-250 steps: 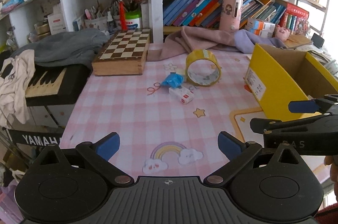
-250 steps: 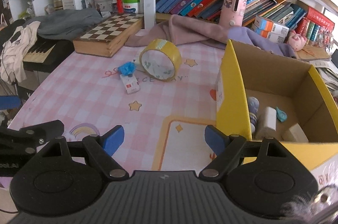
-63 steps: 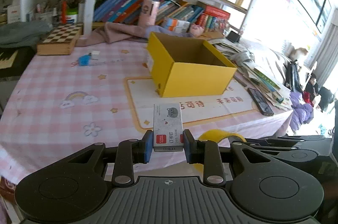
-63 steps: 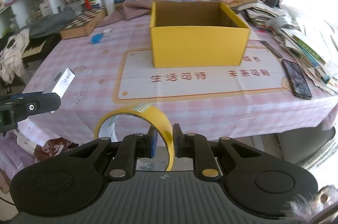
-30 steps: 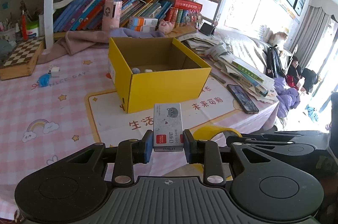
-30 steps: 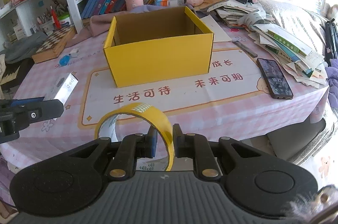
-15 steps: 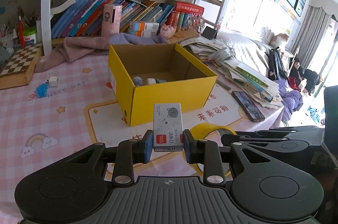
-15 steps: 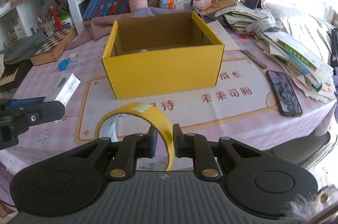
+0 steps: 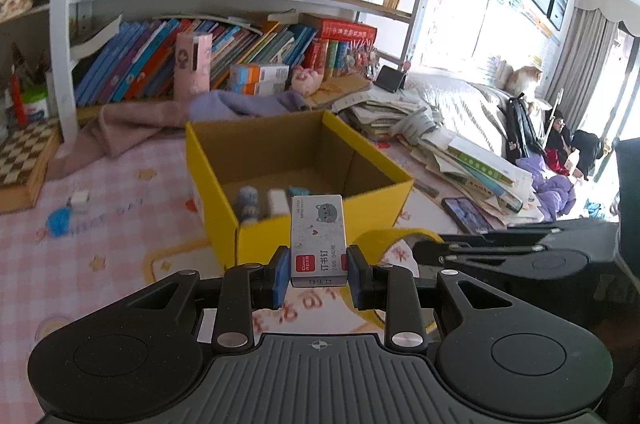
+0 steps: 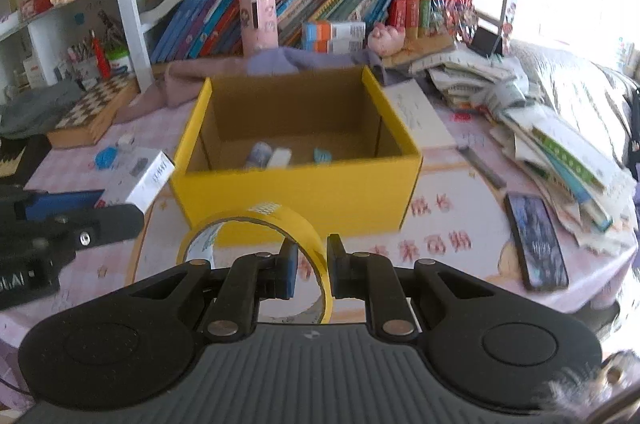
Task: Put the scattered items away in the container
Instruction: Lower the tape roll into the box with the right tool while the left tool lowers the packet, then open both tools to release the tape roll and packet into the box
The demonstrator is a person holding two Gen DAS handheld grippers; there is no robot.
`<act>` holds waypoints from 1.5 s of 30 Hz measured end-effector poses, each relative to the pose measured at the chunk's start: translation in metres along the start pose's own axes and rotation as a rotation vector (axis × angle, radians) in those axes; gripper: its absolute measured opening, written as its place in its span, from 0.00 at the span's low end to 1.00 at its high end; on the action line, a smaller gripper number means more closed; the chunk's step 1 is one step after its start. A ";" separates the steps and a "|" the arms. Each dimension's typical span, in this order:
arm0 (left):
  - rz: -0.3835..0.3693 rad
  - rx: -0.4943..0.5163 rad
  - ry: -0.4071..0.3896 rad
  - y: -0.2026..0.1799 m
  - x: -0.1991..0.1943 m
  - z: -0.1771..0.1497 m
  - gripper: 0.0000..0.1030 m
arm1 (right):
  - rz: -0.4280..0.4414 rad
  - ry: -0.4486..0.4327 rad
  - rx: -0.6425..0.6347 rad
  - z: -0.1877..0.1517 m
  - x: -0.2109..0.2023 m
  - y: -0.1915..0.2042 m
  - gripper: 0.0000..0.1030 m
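Two items are in transit toward the container at this moment. The left gripper has its blue pads closed flat against both sides of a small staple box, which stands upright between them with its printed face toward the camera. The right gripper is pinched onto the wall of a yellow tape roll: one pad sits inside the ring, the other outside. Neither gripper has spare opening beyond the thickness of what it holds.

The yellow cardboard box stands open on the pink checked tablecloth, directly ahead of both grippers. In both views the near wall lies just beyond the held items, so neither item appears to be over the opening yet. Several small objects already lie on the box floor. On the cloth to the left, well apart from the box, a blue item and a small white item remain uncollected.

Step in hand, as judged: carry to the container, release pending.

Next move calls for:
1. Advance each gripper past the near wall until its item hangs over the interior.
2. Keep the two grippers apart; they travel side by side and the opening is shared.
3. Open the pads only once the item is clear of the rim.
4. Expect the tape roll to roll or tip on landing, so release it low.

A phone lies on the cloth to the right of the box, clear of the path.
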State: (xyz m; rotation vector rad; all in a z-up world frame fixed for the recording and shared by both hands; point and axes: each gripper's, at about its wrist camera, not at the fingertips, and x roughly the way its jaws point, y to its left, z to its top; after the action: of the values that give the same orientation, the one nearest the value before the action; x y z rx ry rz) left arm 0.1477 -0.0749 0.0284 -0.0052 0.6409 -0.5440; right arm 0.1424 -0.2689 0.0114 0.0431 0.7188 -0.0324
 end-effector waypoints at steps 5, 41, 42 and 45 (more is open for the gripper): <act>0.028 0.001 -0.026 0.000 0.019 0.024 0.27 | 0.021 -0.049 -0.035 0.035 0.015 -0.012 0.14; 0.232 -0.042 0.245 -0.003 0.187 0.052 0.30 | 0.235 0.133 -0.316 0.113 0.196 -0.038 0.08; 0.234 -0.038 0.248 -0.004 0.188 0.051 0.30 | 0.236 0.136 -0.313 0.112 0.197 -0.039 0.08; 0.237 -0.028 0.237 -0.007 0.185 0.051 0.42 | 0.235 0.142 -0.300 0.111 0.196 -0.042 0.08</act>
State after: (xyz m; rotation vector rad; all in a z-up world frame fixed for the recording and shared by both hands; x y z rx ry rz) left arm 0.2969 -0.1782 -0.0345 0.1086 0.8672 -0.3084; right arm 0.3613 -0.3190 -0.0355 -0.1586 0.8506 0.3051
